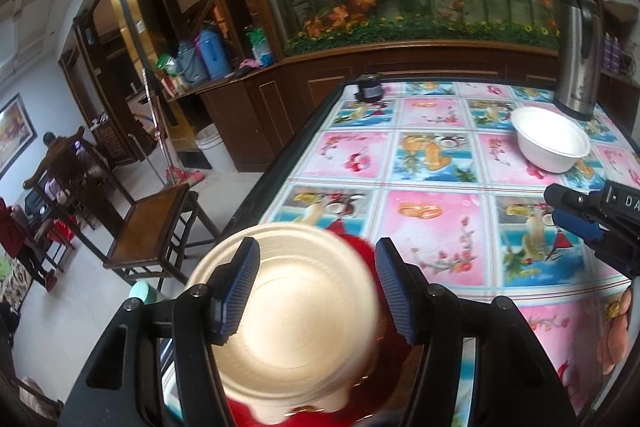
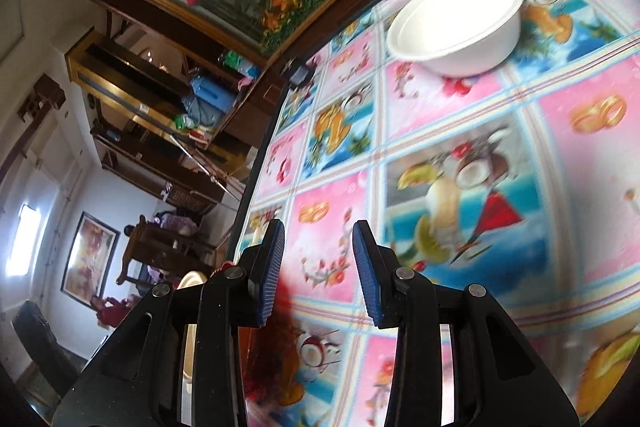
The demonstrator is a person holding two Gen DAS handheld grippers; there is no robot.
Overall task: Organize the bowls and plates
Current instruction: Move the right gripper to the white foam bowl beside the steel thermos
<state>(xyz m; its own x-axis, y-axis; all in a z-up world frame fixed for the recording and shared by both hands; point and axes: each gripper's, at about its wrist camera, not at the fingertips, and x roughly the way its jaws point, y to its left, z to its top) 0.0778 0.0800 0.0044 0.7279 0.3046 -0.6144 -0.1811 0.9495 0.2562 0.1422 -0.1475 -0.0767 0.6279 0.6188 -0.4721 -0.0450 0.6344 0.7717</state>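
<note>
- The left gripper (image 1: 316, 291) has its blue ribbed fingers (image 1: 236, 291) spread apart; a cream plate (image 1: 288, 323) shows between and below them, and the pads do not press on it.
- That plate lies on something red (image 1: 370, 251) at the near edge of the table (blurred, so what the red thing is cannot be told).
- The right gripper (image 2: 318, 273) hangs over the patterned tablecloth (image 2: 460, 115) with its jaws parted and nothing between them; in the left wrist view it enters from the right edge (image 1: 576, 211).
- A white bowl (image 1: 552, 141) sits upright on the cloth farther back, well apart from both grippers.
- Just behind the bowl stands a steel thermos (image 1: 578, 55).
- A small dark jar (image 1: 369, 87) rests at the far edge of the table.
- A wooden chair (image 1: 152, 227) stands beside the table on the left.
</note>
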